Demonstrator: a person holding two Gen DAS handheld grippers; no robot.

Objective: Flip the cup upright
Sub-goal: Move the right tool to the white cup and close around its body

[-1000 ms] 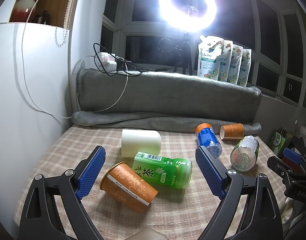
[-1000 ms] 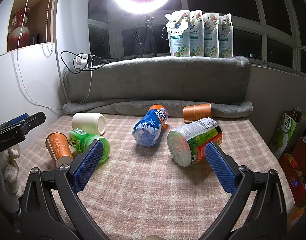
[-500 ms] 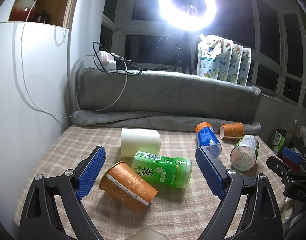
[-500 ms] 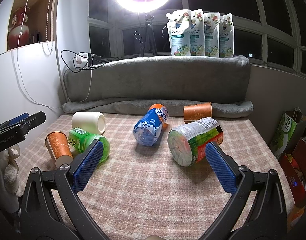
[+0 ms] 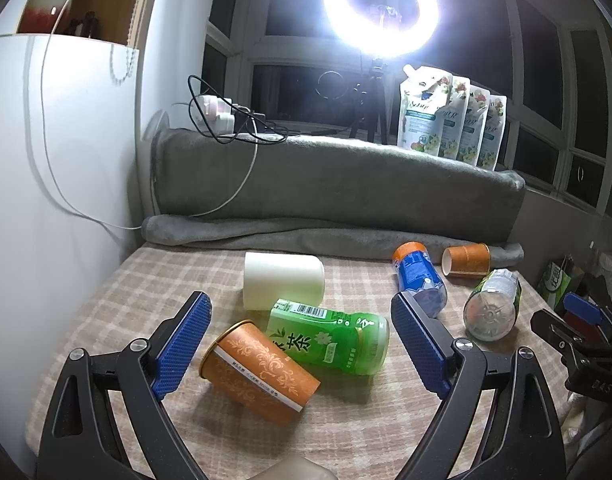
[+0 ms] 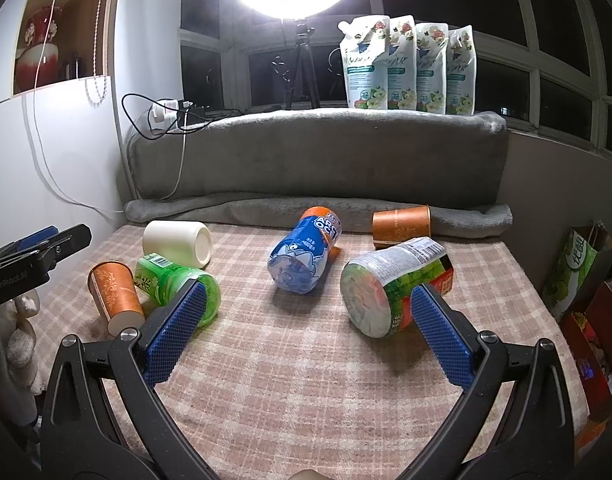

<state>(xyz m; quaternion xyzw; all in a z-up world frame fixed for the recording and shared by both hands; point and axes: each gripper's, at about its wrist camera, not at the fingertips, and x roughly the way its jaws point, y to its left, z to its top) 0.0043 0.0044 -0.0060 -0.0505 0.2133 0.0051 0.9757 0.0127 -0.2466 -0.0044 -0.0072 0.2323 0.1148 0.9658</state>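
Lying sideways, the near orange cup [image 5: 262,366] sits between the left tool [image 5: 300,346], gaping empty; right tool [image 6: 306,328] likewise.

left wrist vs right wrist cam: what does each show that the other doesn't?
Left wrist only: the left gripper, open, with the near orange cup lying between its fingers, and the open mouth of the far orange cup.

Right wrist only: the right gripper, open and empty, the white cup's base, and the cartons beside the table.

Both: all three cups on their sides, the green bottle, blue bottle, clear bottle, ring light, four pouches.
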